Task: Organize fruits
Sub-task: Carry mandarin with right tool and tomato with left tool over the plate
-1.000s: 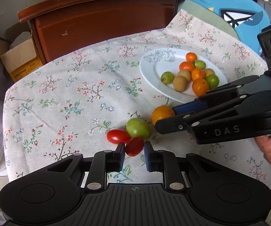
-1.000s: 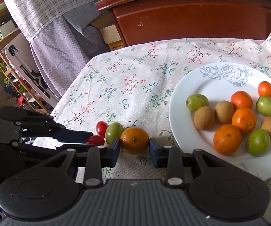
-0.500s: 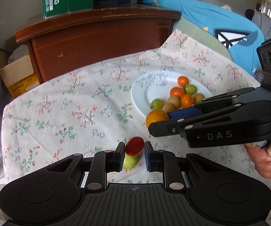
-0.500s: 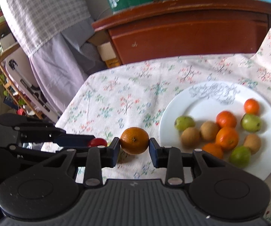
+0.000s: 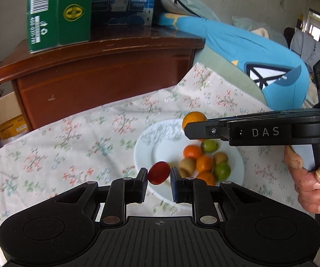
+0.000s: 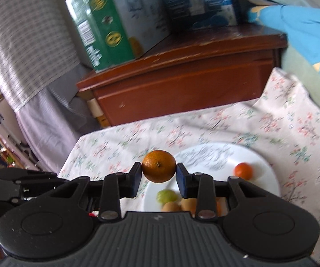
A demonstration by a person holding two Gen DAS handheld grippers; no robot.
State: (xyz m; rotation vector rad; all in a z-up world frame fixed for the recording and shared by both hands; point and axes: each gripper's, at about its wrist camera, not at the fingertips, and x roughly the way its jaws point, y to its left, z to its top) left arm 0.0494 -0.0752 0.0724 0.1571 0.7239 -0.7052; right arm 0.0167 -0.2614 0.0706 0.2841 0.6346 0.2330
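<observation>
Holding a red tomato (image 5: 159,175) in your left tongs (image 5: 159,176) and an orange (image 6: 159,166) in your right tongs (image 6: 159,173), both clamped above the plate (image 5: 146,153) at twelve o'clock; neither is set down yet among the fruit already there.
</observation>
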